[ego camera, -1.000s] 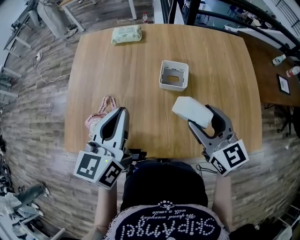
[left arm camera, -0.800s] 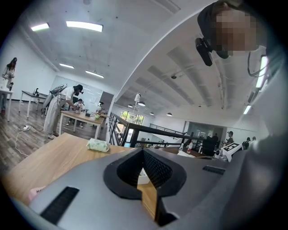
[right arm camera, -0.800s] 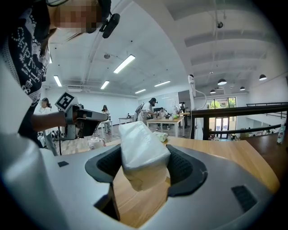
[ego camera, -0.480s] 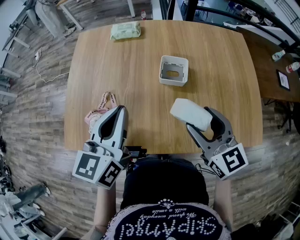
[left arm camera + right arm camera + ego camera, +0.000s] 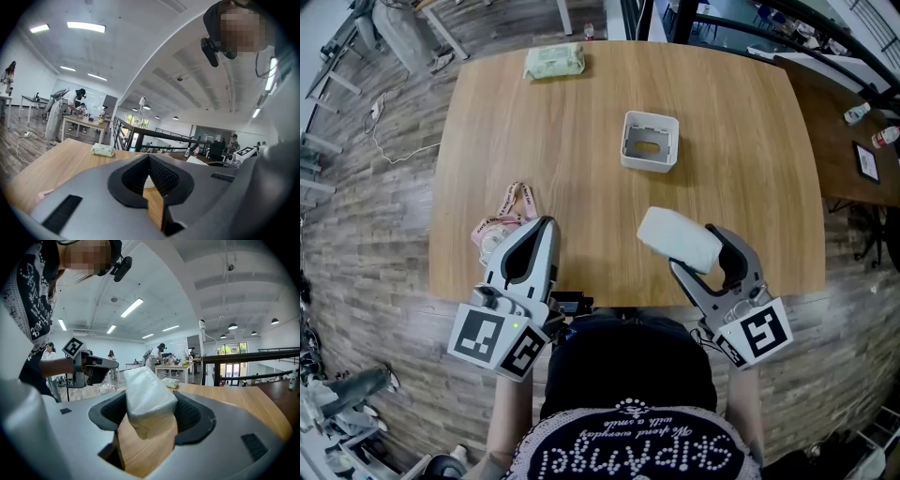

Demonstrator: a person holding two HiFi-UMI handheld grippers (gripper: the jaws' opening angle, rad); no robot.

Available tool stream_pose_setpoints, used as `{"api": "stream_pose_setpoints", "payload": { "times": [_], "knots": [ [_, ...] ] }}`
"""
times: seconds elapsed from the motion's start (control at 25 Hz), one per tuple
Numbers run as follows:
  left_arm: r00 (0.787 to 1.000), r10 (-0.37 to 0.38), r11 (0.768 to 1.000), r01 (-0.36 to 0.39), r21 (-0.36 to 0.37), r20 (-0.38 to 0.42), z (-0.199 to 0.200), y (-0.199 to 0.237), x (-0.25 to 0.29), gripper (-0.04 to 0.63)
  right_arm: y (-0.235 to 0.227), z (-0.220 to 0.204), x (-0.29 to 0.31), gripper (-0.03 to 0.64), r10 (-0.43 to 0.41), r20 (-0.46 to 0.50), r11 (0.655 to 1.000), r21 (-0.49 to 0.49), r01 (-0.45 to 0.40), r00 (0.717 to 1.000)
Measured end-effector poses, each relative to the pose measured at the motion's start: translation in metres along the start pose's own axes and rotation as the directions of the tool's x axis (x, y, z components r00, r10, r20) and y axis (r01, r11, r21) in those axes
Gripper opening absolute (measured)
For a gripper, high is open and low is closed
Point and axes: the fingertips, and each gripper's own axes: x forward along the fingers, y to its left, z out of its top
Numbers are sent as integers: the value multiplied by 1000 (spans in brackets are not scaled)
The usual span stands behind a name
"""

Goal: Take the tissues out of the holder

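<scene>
Two tongs hung over the near edge of the worktop [image 5: 581,122]. The right tongs [image 5: 697,251] squeezed the white tissues [image 5: 675,237], at 6 o'clock from the empty holder [image 5: 650,142]. The left tongs [image 5: 545,225] were clenched on nothing.

Left gripper [image 5: 546,222]: jaws together, empty. Right gripper [image 5: 694,246]: jaws wide, clamped on tissue pack [image 5: 678,239], tilted slightly down.

Left gripper [image 5: 544,223], right gripper [image 5: 694,246]: light grey moulded shells, smooth, rounded. Inner pads [image 5: 161,176] black, finely ribbed. Marker cube [image 5: 499,337] at rear of each, white faces with black square patterns; green light [image 5: 517,325] on left one. Person: black top [image 5: 628,370], white lettering [image 5: 628,457], white scalloped trim. Black head camera [image 5: 123,268].
</scene>
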Motion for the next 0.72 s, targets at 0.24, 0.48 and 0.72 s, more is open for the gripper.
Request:
{"api": "stream_pose_setpoints", "payload": {
  "times": [0.24, 0.48, 0.72],
  "knots": [
    [1000, -12, 1000, 12, -4, -6, -3, -5, -1, 5, 10, -5, -4, 307, -5, 4, 1000, 17, 5, 1000],
    [1000, -25, 1000, 25, -12, -13, -7, -10, 0, 5, 18, -6, -2, 307, -3, 17, 1000, 29, 3, 1000],
    [998, -50, 999, 49, -21, -33, -17, -20, -1, 5, 23, -7, -1, 307, 2, 19, 1000, 29, -3, 1000]
  ]
}}
